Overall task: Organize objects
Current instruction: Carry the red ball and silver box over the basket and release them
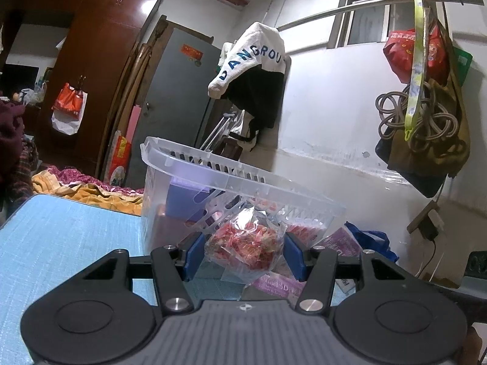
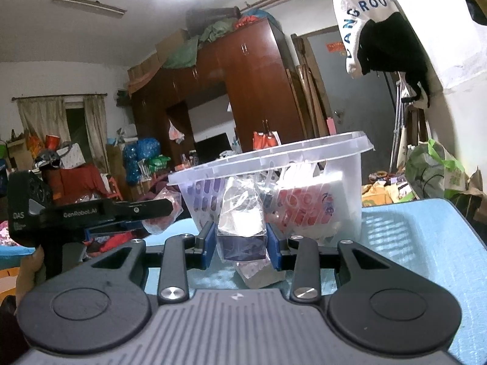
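I have both grippers loaded and facing the clear plastic bin (image 1: 243, 188), which stands on the blue tabletop (image 1: 61, 237). My left gripper (image 1: 243, 252) has its blue pads pressed against a clear bag of red snacks (image 1: 246, 243), held up off the table just short of the bin's near wall, at about 12 o'clock from the jaws. My right gripper (image 2: 242, 240) is clamped on a clear-wrapped packet with a dark purple base (image 2: 242, 231), likewise in front of the bin, dead ahead at 12 o'clock.

By my reading the job is partway through. The bin already holds several things: a purple box (image 1: 185, 200) and red-printed packs (image 2: 304, 210) show through its walls. Neither held item is over the rim yet, so both need lifting and dropping in. A purple-printed packet (image 1: 280, 286) lies on the table below my left jaws, at roughly 5 o'clock, and a blue bag (image 1: 371, 240) sits at 3 o'clock beside the bin; those look left to sort.
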`<control>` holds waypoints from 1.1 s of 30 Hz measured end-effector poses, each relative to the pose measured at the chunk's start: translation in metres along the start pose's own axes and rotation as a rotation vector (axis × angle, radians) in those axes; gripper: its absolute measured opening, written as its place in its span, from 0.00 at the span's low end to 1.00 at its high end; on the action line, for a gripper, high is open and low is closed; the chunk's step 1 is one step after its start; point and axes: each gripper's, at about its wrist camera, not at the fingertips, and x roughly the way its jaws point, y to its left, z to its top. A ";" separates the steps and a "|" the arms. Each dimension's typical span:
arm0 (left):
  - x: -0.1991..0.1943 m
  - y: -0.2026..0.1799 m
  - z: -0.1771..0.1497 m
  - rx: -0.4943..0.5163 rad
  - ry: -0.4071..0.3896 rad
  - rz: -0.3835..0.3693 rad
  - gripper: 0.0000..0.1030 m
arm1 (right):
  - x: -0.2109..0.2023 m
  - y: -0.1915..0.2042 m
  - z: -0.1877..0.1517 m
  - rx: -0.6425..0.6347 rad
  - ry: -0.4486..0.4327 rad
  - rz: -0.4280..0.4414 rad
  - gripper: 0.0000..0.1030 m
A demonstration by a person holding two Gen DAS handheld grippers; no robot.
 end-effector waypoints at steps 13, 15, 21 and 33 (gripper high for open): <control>-0.012 -0.018 0.008 0.020 -0.029 -0.058 0.58 | -0.020 0.000 0.021 0.002 -0.115 0.086 0.38; -0.015 -0.024 0.024 0.009 -0.052 -0.093 0.58 | -0.017 0.006 0.042 -0.057 -0.123 0.074 0.38; 0.020 -0.043 0.090 0.051 -0.025 -0.016 0.58 | 0.052 0.003 0.117 -0.093 0.029 -0.050 0.38; 0.098 -0.028 0.105 0.005 0.161 0.178 0.73 | 0.092 -0.006 0.127 -0.121 0.101 -0.183 1.00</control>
